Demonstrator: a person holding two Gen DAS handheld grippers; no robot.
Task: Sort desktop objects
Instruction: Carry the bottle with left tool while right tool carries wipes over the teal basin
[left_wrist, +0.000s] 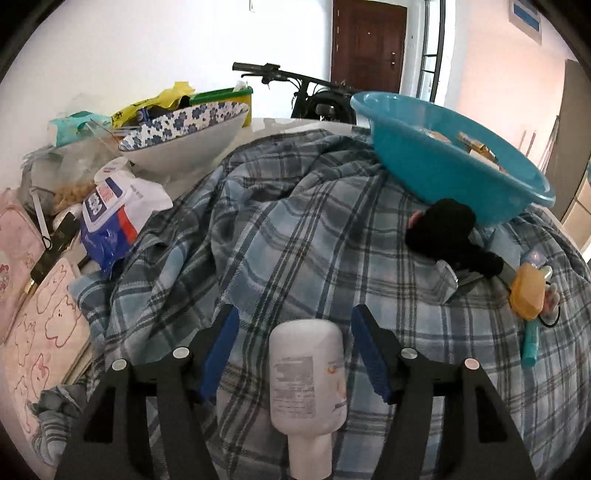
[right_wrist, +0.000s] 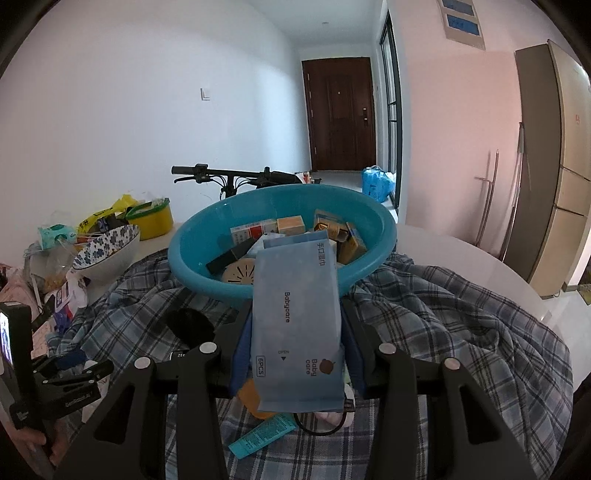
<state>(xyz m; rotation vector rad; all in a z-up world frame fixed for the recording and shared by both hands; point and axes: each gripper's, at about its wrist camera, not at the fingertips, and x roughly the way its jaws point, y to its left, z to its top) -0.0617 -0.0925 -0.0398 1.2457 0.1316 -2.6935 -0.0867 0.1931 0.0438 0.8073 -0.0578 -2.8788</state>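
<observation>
- Blue-padded right gripper (right_wrist: 295, 332) clamps a pale blue wipes pack (right_wrist: 297, 325) just before the teal basin (right_wrist: 192, 251).
- The left gripper (left_wrist: 295, 354) is spread wide around a white bottle (left_wrist: 308, 380) lying on the plaid cloth (left_wrist: 258, 229), pads clear of it.

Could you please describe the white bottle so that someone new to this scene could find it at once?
Start at the plaid cloth that covers the table, in front of the teal basin. The white bottle lies on the near part of the cloth, between the open fingers of the left gripper, touching neither. It is the only white bottle, with a grey printed label and its cap toward the camera.
</observation>
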